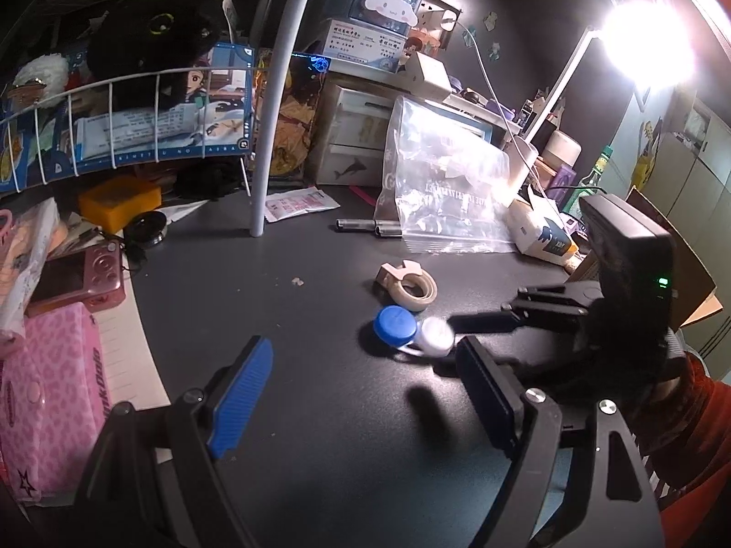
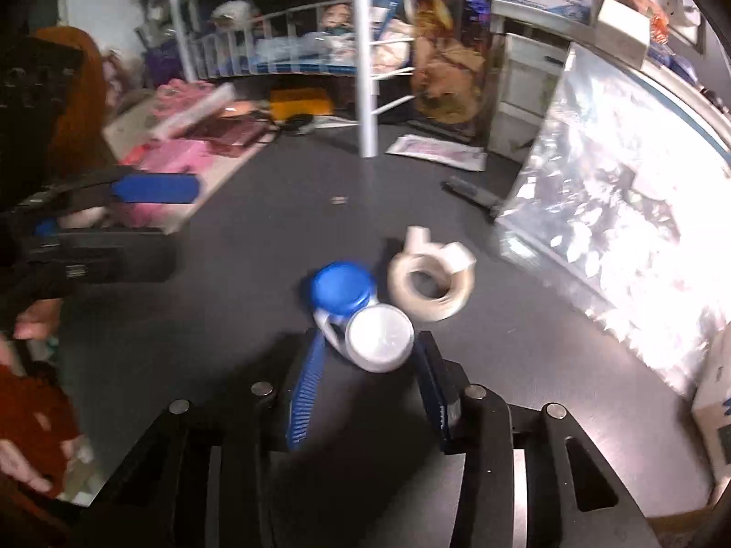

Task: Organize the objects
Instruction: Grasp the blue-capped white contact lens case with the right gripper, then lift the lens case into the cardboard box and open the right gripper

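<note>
— Right gripper (image 2: 372,365) status?
— Fingers narrowed around the white cap of the contact lens case (image 2: 361,319); its blue cap projects forward, low over the dark desk (image 2: 228,319).
— Left gripper (image 1: 361,406)?
— Jaws wide, holding nothing; the case lies just ahead.
— Beyond that?
— Tape roll (image 2: 431,285) just past the case; clear zip bag (image 2: 617,228) farther, to the right.

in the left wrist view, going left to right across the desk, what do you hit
pink compact camera → yellow rectangular box → white metal pole → blue-and-white two-cap contact lens case → clear plastic zip bag → right gripper, its fingers around the case's white cap
</note>
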Motion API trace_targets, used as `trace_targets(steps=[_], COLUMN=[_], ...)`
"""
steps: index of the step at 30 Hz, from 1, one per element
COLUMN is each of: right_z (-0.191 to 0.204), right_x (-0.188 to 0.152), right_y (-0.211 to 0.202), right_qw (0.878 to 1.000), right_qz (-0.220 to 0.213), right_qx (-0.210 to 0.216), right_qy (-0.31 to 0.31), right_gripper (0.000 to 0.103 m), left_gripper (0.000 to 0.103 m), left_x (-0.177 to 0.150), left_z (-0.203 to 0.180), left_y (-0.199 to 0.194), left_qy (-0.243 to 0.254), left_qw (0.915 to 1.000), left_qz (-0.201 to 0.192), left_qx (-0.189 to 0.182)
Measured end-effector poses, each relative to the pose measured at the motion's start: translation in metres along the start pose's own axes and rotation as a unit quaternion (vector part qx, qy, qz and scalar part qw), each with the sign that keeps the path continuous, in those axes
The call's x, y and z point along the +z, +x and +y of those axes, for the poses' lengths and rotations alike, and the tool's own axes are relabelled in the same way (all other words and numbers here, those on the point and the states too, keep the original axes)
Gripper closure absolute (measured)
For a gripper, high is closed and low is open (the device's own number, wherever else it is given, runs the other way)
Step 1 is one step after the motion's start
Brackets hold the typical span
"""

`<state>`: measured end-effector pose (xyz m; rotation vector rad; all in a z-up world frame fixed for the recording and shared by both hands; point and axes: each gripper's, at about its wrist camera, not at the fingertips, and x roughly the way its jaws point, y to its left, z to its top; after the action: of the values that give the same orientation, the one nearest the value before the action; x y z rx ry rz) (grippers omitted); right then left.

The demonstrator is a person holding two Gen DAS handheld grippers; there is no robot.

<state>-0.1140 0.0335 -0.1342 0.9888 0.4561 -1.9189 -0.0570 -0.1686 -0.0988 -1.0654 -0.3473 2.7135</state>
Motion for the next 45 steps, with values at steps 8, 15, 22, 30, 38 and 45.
trace_targets(steps=[8,15,22,30,38,45], right_z=[0.01,0.013,0.021,0.042,0.039,0.001], right_x=[0.008,0.01,0.002,-0.008,-0.026,-0.046], right_y=[0.008,0.017,-0.014,-0.104,-0.19,-0.251], right_qw=[0.999,0.999,0.998,0.991,0.981,0.977], right_qz=[-0.003,-0.002,-0.037,-0.118,-0.174,-0.187], right_qx=[0.002,-0.026,-0.014,-0.005,-0.042,-0.091], right_qy=[-0.033,-0.048,-0.043,-0.061,-0.077,-0.049], right_gripper=[0.067,0.075,0.075,0.075,0.075,0.075], left_gripper=[0.023,0.023,0.024,0.057,0.07,0.071], left_x=[0.0,0.0,0.006,0.026,0.056,0.093], left_z=[0.004,0.007,-0.016,-0.079,-0.165,-0.245], left_y=[-0.003,0.0,0.001,-0.033,-0.052,-0.029], left_qy=[-0.01,-0.018,-0.016,0.017,0.08,0.128], left_qw=[1.0,0.9998,0.9981,0.9888,0.9807,0.9725], left_qz=[-0.001,0.006,0.014,-0.015,-0.032,-0.006], left_qx=[0.002,-0.002,-0.058,-0.147,-0.175,-0.194])
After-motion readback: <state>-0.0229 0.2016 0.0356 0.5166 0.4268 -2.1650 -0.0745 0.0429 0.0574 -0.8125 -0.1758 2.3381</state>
